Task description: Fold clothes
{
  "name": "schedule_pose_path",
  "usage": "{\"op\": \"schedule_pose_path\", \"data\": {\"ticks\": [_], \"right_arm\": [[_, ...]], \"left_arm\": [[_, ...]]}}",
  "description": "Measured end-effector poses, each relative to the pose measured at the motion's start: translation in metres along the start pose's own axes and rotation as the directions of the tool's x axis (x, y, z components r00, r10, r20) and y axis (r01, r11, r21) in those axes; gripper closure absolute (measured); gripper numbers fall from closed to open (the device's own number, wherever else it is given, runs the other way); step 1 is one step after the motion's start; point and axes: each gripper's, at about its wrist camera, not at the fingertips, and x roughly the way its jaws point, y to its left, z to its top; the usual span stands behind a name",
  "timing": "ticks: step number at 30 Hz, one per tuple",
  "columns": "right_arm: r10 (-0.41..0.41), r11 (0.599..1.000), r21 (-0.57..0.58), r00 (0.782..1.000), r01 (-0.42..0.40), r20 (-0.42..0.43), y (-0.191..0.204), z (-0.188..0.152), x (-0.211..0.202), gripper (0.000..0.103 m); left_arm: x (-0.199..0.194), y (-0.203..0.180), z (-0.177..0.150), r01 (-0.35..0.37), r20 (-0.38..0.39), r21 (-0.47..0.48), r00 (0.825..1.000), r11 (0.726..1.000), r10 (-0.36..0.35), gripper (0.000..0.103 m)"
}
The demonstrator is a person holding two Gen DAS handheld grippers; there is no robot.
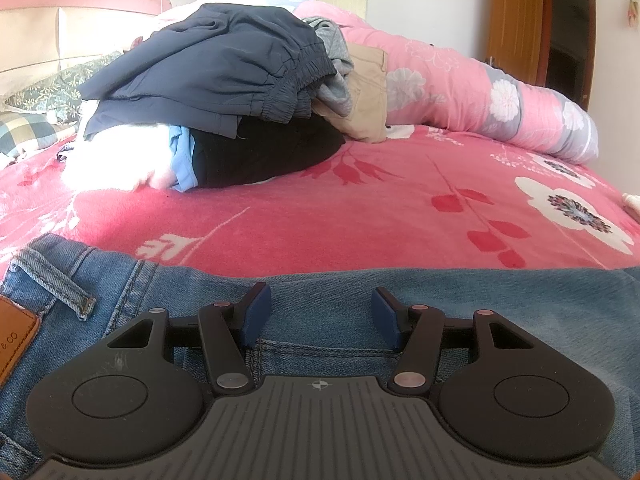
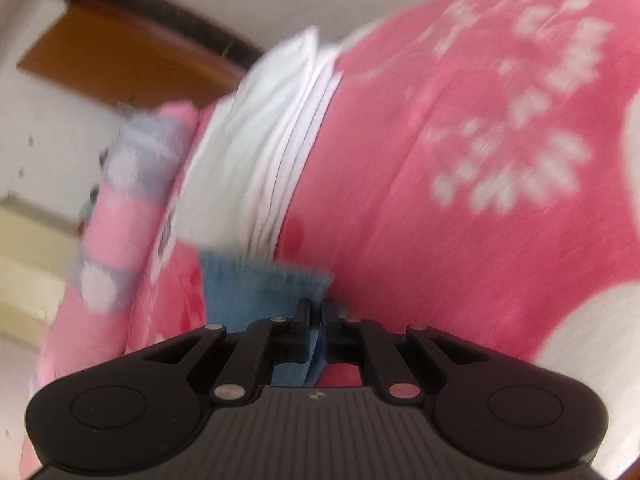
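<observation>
Left gripper [image 1: 320, 320]: black two-finger tool with blue pads, jaws standing apart and empty, hovering low over the faded blue denim jeans [image 1: 500, 320]; nothing is pinched.
Jeans by the left gripper: spread flat directly under and ahead of the fingers, long axis running side to side across the view; a belt loop [image 1: 56, 284] and brown leather patch [image 1: 16, 336] lie off to its left, so the waistband end sits there.
Right gripper [image 2: 316, 312]: jaws nearly together with a blue denim edge [image 2: 260, 280] between the pads; the view is blurred, so whether the pads press it I cannot tell.
Deciding relation: the denim runs from the right gripper's edge toward the left one, so I judge the right hand is placed to carry its end over.
Bed: pink fleecy floral blanket [image 1: 360, 216], soft and slightly napped.
Beyond the left gripper: heap of unfolded clothes [image 1: 224, 92], navy, grey, tan and black.
Beyond the right gripper: stack of white folded cloth [image 2: 260, 140].
</observation>
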Motion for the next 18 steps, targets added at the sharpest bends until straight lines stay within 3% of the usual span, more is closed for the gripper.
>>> {"op": "schedule_pose_path", "data": {"ticks": [2,4,6,8,10,12,14,15,18], "right_arm": [[-0.048,0.996,-0.076,0.993,0.056,0.104,0.008,-0.002,-0.018,0.085],[0.002,0.969,-0.246,0.996,0.021,0.090,0.040,-0.023,-0.025,0.085],[0.055,0.908,-0.417,0.997,-0.028,0.052,0.074,-0.047,-0.031,0.085],[0.118,0.756,-0.641,0.991,-0.131,-0.063,0.125,-0.097,-0.029,0.085],[0.151,0.549,-0.796,0.967,-0.255,-0.205,0.163,-0.163,-0.023,0.083],[0.152,0.321,-0.875,0.932,-0.362,-0.330,0.193,-0.231,-0.018,0.081],[0.163,0.134,-0.897,0.902,-0.421,-0.399,0.209,-0.288,-0.012,0.081],[0.157,0.071,-0.891,0.887,-0.448,-0.433,0.213,-0.309,-0.006,0.081],[0.083,0.064,-0.897,0.898,-0.437,-0.432,0.219,-0.315,0.024,0.083]], "left_arm": [[0.000,0.000,0.000,-0.002,0.000,0.003,1.000,1.000,0.002,0.047],[0.000,-0.001,0.000,-0.004,0.000,0.005,1.000,1.000,0.004,0.047],[0.000,-0.001,0.000,-0.004,0.000,0.005,1.000,1.000,0.004,0.047],[0.000,-0.001,0.000,-0.003,0.001,0.004,1.000,1.000,0.003,0.047],[0.001,0.000,0.000,-0.001,0.000,0.002,1.000,1.000,0.001,0.047],[0.001,0.000,0.000,0.000,0.000,0.001,1.000,1.000,0.000,0.047],[0.001,0.000,0.000,0.001,0.000,0.000,1.000,1.000,-0.001,0.047],[0.001,0.000,0.000,0.002,0.001,-0.001,1.000,1.000,-0.002,0.047],[0.001,0.001,0.000,0.005,0.002,-0.005,1.000,1.000,-0.005,0.047]]}}
